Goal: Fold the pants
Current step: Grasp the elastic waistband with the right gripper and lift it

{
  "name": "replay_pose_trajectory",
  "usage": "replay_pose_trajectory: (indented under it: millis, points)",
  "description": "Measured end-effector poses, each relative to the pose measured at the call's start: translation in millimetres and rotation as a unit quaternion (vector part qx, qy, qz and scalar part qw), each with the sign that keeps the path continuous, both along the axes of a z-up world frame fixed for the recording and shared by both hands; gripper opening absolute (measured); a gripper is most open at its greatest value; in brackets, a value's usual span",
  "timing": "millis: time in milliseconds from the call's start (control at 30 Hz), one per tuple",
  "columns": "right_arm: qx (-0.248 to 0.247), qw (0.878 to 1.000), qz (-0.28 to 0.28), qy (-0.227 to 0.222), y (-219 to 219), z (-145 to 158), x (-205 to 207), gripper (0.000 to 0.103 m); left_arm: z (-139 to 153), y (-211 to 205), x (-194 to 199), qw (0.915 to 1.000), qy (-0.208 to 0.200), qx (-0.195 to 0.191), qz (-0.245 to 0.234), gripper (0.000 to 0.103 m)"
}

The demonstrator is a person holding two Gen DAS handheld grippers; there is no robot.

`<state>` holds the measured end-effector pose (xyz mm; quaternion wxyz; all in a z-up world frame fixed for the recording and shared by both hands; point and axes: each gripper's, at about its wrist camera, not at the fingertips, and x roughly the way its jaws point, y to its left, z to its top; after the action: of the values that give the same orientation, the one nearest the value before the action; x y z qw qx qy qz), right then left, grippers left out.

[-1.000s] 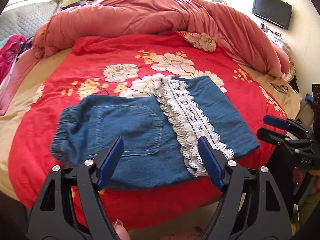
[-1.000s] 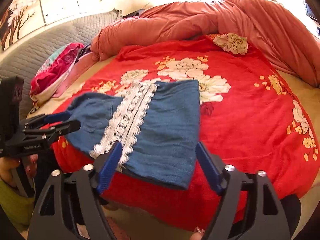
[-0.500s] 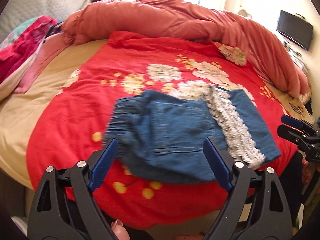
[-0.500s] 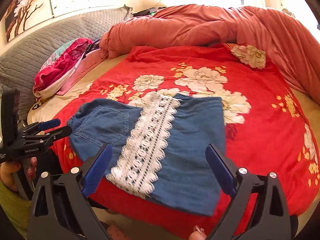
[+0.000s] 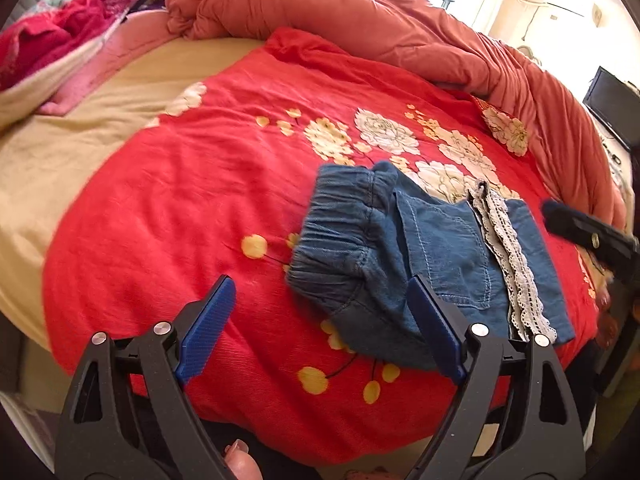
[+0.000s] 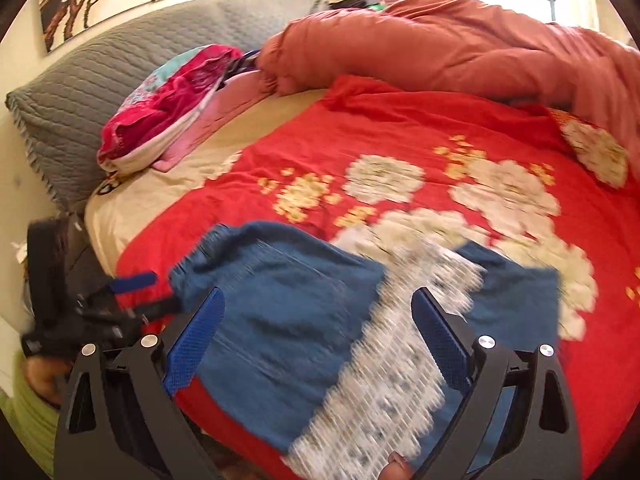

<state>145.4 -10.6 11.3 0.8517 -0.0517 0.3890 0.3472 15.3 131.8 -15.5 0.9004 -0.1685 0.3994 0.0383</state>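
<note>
Folded blue denim pants [image 5: 420, 256] with a white lace strip [image 5: 516, 276] lie on the red flowered bedcover [image 5: 180, 200] near its front edge. My left gripper [image 5: 320, 292] is open above the cover, just left of the gathered waistband [image 5: 332, 236]. Its right finger overlaps the pants' near corner in the picture, and nothing is between the pads. The right wrist view is blurred. There my right gripper [image 6: 316, 300] is open above the pants [image 6: 288, 320], with the lace [image 6: 400, 360] under its right finger. Each gripper shows in the other's view: right gripper [image 5: 576, 228], left gripper [image 6: 148, 294].
A bunched orange-red duvet [image 5: 400, 32] runs along the far side of the bed. Pink and red clothes [image 6: 168, 112] are piled at the back left, against a grey quilted headboard [image 6: 80, 92]. Beige sheet [image 5: 60, 152] shows on the left. A dark screen [image 5: 612, 104] hangs on the right wall.
Both grippers have moved left along the bed's front edge, and the pants have slid right in both views. Both pairs of jaws stand a little wider. The pants lie as before.
</note>
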Motion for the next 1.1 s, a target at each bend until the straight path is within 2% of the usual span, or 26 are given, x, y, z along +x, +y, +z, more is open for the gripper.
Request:
replay_pose_trajectory:
  millis: [67,133,233,333,567,700,800,933,1100]
  points:
    - [-0.006,1.000,0.021,0.003,16.1,1.2,8.7,0.094,-4.6,-2.0,1.6,0.9999,-0.001,-0.014,-0.004,0.071]
    - [-0.017,0.999,0.042,0.008,31.7,-0.9,15.3,0.094,-11.1,-2.6,5.1,0.9994,0.003,-0.033,-0.010,0.055]
    - [-0.028,0.997,0.070,0.026,51.7,-8.3,23.8,0.094,-19.3,-4.3,9.4,0.9988,0.005,-0.047,-0.016,0.040]
    - [-0.057,0.993,0.099,0.032,79.9,-21.1,29.9,0.094,-25.4,-6.2,12.6,0.9985,0.007,-0.051,-0.017,0.039]
    - [-0.076,0.987,0.140,0.036,124.6,-37.7,39.8,0.093,-29.2,-6.6,14.2,0.9982,0.004,-0.056,-0.019,0.039]
    - [-0.094,0.980,0.164,0.055,145.9,-51.5,47.0,0.092,-30.2,-5.5,14.9,0.9980,0.002,-0.061,-0.020,0.039]
    - [-0.106,0.976,0.180,0.067,155.3,-63.5,50.8,0.084,-32.1,-4.7,17.3,0.9979,0.003,-0.062,-0.020,0.039]
    - [-0.105,0.972,0.199,0.073,159.5,-74.4,50.0,0.060,-34.4,-3.5,19.1,0.9976,0.001,-0.067,-0.020,0.039]
    - [-0.066,0.974,0.204,0.071,147.6,-73.2,51.2,0.048,-35.1,-2.6,19.1,0.9973,-0.004,-0.070,-0.019,0.041]
